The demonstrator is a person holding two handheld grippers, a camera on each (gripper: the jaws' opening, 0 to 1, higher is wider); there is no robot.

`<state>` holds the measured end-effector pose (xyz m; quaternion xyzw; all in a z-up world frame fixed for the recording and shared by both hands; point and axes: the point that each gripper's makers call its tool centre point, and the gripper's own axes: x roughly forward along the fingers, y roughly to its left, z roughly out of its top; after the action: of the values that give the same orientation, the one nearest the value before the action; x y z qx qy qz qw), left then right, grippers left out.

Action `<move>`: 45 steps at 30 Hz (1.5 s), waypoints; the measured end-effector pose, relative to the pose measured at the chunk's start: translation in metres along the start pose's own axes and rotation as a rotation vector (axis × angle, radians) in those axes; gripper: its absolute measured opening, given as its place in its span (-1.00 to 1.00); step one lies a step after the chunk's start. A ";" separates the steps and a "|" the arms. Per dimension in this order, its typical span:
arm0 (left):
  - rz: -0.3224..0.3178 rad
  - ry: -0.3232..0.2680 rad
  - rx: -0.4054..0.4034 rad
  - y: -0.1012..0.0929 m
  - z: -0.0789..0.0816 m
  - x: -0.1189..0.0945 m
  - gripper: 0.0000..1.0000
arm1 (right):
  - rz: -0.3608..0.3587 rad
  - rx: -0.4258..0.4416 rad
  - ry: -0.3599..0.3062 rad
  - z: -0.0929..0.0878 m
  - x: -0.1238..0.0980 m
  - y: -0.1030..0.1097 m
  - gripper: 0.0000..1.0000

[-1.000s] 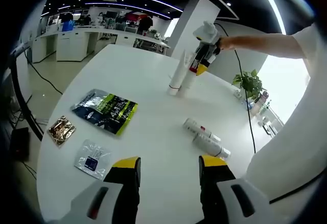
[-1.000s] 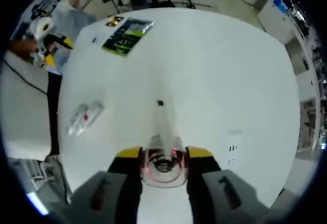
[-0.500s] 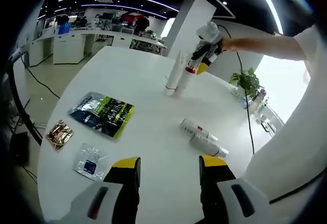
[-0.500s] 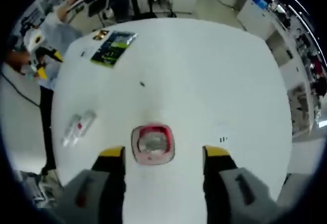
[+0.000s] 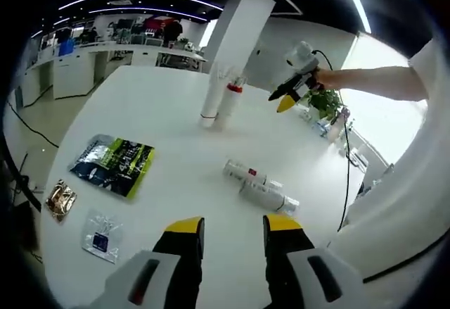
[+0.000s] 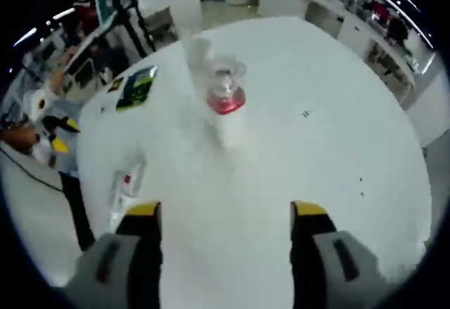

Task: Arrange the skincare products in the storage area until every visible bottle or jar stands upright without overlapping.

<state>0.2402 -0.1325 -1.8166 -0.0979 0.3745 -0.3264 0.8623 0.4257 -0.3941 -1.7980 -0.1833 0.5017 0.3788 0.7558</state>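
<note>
Two white bottles are seen standing upright and side by side on the white table (image 5: 155, 112) in the left gripper view: a taller plain one (image 5: 211, 99) and, touching or just beside it, a red-collared bottle (image 5: 230, 99) with a clear cap. Nearer the camera, two more bottles (image 5: 259, 186) are found lying on their sides, close together, at the table's near right. A green and black pouch (image 5: 112, 165), a small gold packet (image 5: 60, 199) and a clear sachet (image 5: 99, 225) are laid flat at the left. The left gripper (image 5: 232, 230) is held low over the near edge, its yellow-tipped jaws parted and nothing between them. The right gripper (image 5: 287, 99) is seen raised in the air, well apart from the upright pair. In the right gripper view, its jaws (image 6: 223, 210) are spread wide and empty, with the red-collared bottle (image 6: 228, 115) standing free ahead of them.
</note>
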 end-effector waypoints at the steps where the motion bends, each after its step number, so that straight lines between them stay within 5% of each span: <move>1: -0.007 0.002 0.004 -0.002 0.001 0.002 -0.31 | 0.014 0.024 -0.003 -0.007 0.003 0.010 0.43; 6: -0.033 0.030 0.053 -0.008 0.001 0.003 -0.56 | 0.057 0.040 -0.018 -0.035 0.024 0.056 0.08; 10: -0.042 0.017 0.070 -0.010 0.002 0.001 -0.61 | 0.135 0.150 -0.078 -0.039 0.043 0.105 0.08; 18: -0.077 0.012 0.123 -0.012 -0.005 -0.010 -0.76 | 0.086 0.157 -0.080 -0.043 0.066 0.141 -0.25; 23: -0.115 0.008 0.108 -0.013 -0.008 -0.018 -0.84 | 0.073 0.183 -0.073 -0.044 0.076 0.153 -0.28; 29: -0.119 0.022 0.108 0.000 -0.012 -0.027 -0.81 | 0.004 0.165 -0.041 -0.049 0.082 0.150 -0.37; 45: -0.104 0.041 0.133 0.036 -0.007 -0.041 -0.76 | -0.034 0.153 0.034 -0.060 0.101 0.151 -0.43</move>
<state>0.2320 -0.0786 -1.8125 -0.0532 0.3643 -0.3967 0.8409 0.2956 -0.2966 -1.8985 -0.1400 0.5386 0.3234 0.7653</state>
